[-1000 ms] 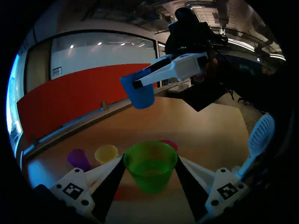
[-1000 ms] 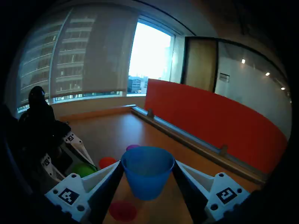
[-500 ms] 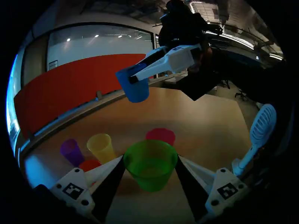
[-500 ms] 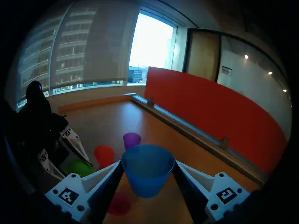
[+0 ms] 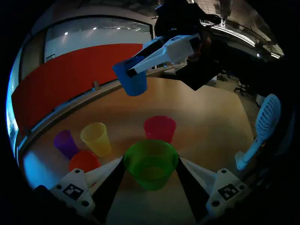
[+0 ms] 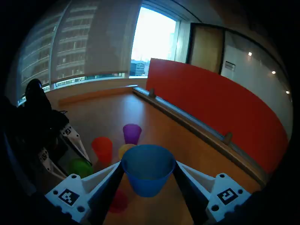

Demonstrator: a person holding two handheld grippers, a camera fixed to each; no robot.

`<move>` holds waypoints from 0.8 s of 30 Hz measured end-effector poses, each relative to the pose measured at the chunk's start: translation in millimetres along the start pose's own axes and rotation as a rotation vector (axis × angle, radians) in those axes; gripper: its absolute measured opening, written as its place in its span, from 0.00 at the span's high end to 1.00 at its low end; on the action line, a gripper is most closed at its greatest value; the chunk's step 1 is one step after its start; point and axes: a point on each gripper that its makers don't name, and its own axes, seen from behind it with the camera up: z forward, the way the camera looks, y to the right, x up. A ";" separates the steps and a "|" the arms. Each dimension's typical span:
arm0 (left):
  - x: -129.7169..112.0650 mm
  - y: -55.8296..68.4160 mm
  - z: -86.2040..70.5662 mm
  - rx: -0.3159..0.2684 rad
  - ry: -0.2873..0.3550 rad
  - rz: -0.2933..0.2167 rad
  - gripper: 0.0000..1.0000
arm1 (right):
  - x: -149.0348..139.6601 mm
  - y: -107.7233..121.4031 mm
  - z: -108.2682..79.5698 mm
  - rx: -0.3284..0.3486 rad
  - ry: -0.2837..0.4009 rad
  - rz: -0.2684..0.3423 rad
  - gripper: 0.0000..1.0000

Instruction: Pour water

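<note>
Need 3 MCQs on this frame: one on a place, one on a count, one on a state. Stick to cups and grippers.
1. The yellow cup stands: A) on the floor B) on the table beside the purple cup C) on a shelf
2. Cups standing on the table: A) two B) four C) six
3. The blue cup is: A) lying on its side B) upside down C) held in the right gripper, above the table

Key: 1B, it sits next to the purple one on the wood. 2B, purple, yellow, orange cup, pink cup; the green cup is in the left gripper. 3C, both fingers clamp it in the air.
</note>
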 end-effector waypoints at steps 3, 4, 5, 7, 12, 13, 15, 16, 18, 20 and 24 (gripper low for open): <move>-3.7 0.9 2.1 -0.009 -0.011 0.000 0.12 | -7.1 3.1 3.5 -0.002 -0.014 0.001 0.08; -5.1 1.1 2.9 -0.011 -0.015 0.001 0.12 | -9.0 4.0 4.7 -0.003 -0.018 0.001 0.08; -6.4 1.4 3.8 -0.013 -0.018 0.001 0.12 | -11.0 4.9 5.9 -0.004 -0.021 0.001 0.08; -8.5 0.7 5.4 -0.013 -0.022 0.001 0.12 | -14.5 6.1 7.9 -0.005 -0.027 0.001 0.08; -12.8 -2.6 8.8 -0.009 -0.026 -0.008 0.12 | -19.4 9.1 11.3 -0.008 -0.035 0.005 0.08; -13.6 -3.0 9.2 -0.010 -0.027 -0.011 0.12 | -19.7 9.9 11.8 -0.010 -0.036 0.006 0.08; -15.1 -3.5 9.8 -0.012 -0.028 -0.017 0.12 | -20.6 11.2 12.8 -0.012 -0.037 0.010 0.08; -15.6 -3.5 9.8 -0.013 -0.029 -0.019 0.12 | -21.4 11.5 13.2 -0.012 -0.038 0.011 0.08; -16.7 -3.5 9.9 -0.015 -0.029 -0.022 0.12 | -23.3 11.9 13.9 -0.011 -0.041 0.014 0.08; -17.6 -3.4 10.1 -0.016 -0.031 -0.024 0.12 | -26.1 12.2 14.6 -0.011 -0.045 0.015 0.08; -20.3 -3.3 11.3 -0.017 -0.034 -0.030 0.11 | -31.2 12.6 17.8 -0.012 -0.053 0.016 0.08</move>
